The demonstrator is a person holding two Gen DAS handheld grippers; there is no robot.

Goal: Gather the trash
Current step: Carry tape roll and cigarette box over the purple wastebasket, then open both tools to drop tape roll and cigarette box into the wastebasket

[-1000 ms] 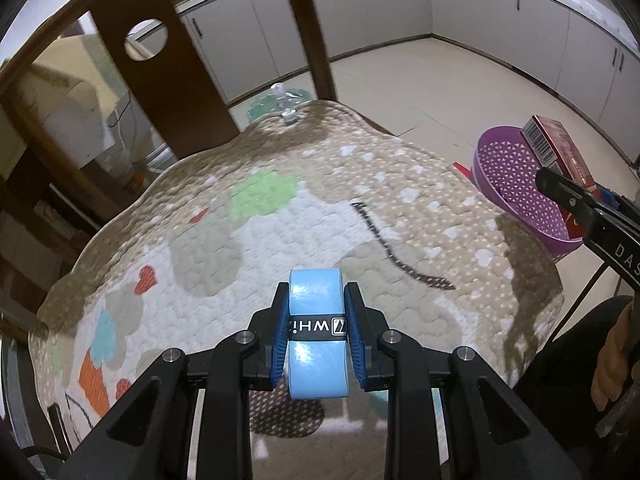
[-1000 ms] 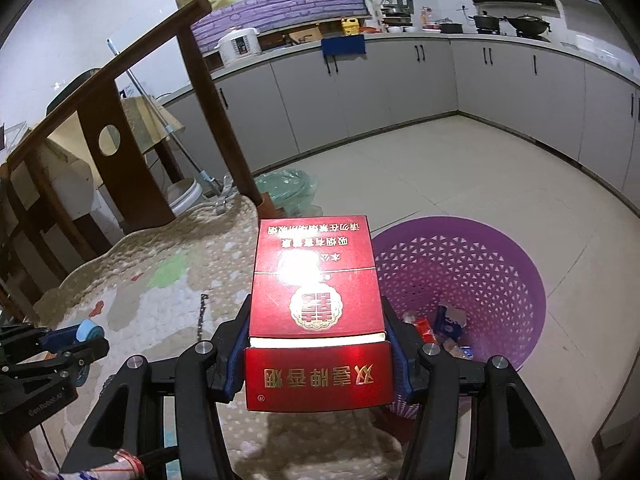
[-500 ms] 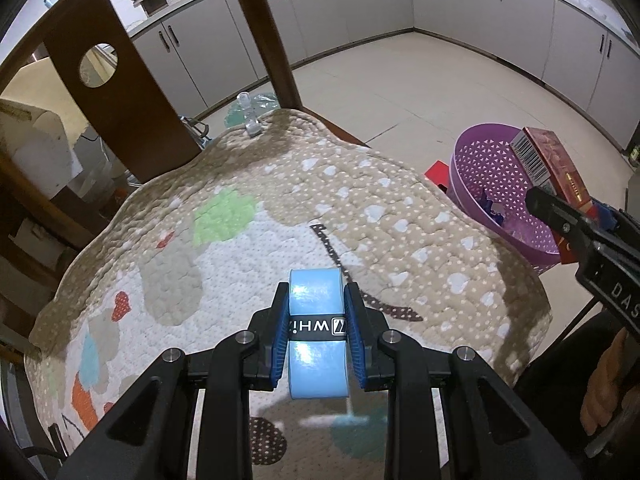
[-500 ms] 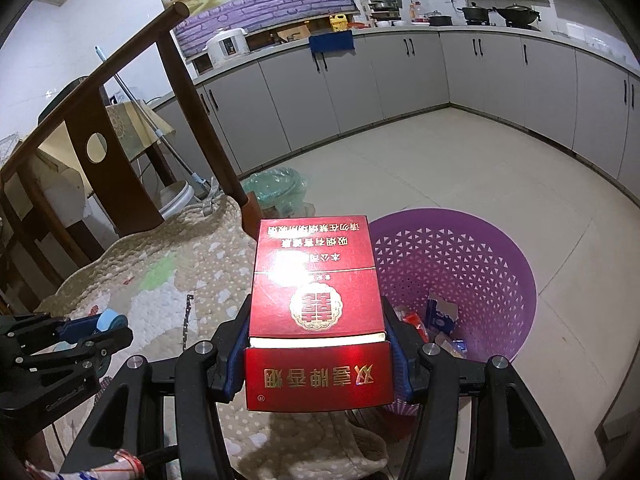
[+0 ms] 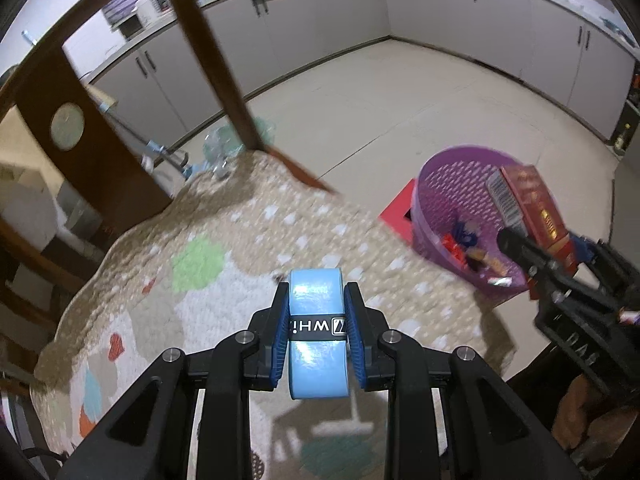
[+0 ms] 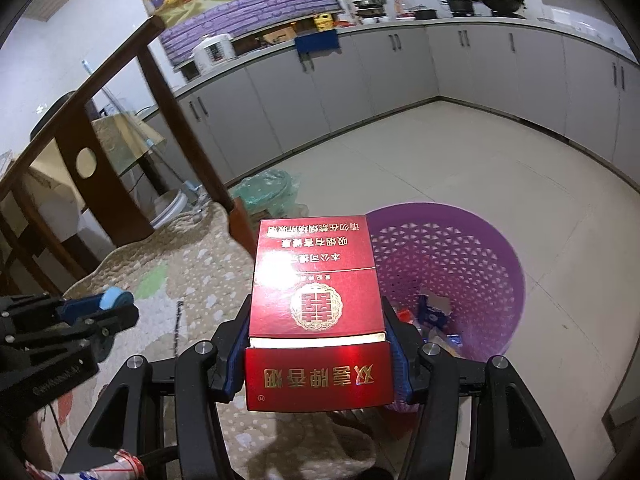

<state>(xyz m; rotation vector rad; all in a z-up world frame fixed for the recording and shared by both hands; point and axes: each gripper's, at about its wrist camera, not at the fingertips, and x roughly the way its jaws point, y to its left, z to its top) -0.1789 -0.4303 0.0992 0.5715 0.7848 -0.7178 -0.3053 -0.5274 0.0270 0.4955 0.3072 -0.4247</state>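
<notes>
While tilted downward, left claw [image 5: 317,322] clamps blue roll [image 5: 316,332] — right claw [image 6: 318,354] grips red carton [image 6: 316,304], near basket [image 6: 480,240].

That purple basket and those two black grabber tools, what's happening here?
A person is clearing up trash with a hand-held gripper in each hand. The right gripper has its jaws clamped on a red carton, held above the purple basket on the floor, which already contains some wrappers. The left gripper grips a light blue roll over the patterned quilt. Neither item is dropped in yet.
</notes>
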